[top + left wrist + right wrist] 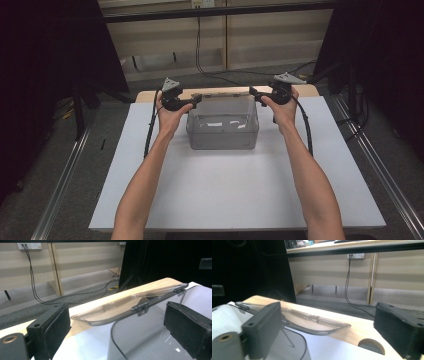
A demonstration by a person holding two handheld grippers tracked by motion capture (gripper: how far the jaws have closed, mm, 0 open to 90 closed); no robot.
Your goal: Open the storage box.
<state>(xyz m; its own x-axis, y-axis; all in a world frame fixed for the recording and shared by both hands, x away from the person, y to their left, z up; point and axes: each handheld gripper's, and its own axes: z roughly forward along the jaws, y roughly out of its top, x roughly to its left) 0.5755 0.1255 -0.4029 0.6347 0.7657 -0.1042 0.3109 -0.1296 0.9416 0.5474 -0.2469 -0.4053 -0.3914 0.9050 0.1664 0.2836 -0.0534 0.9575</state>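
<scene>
The left gripper (196,97) hangs unclenched at the clear plastic box's (223,131) far left corner; the box sits mid-table (225,195), hinged lid (120,307) flung back (no legible writing anywhere). The right gripper (254,92) gapes, empty, at the far right corner.

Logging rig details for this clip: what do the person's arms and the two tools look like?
Forearms are bare, no sleeves visible. Left tool and right tool are black, each topped by a grey three-cornered plate and trailing a black cable. Their jaws are blocky, with dark pads.
</scene>
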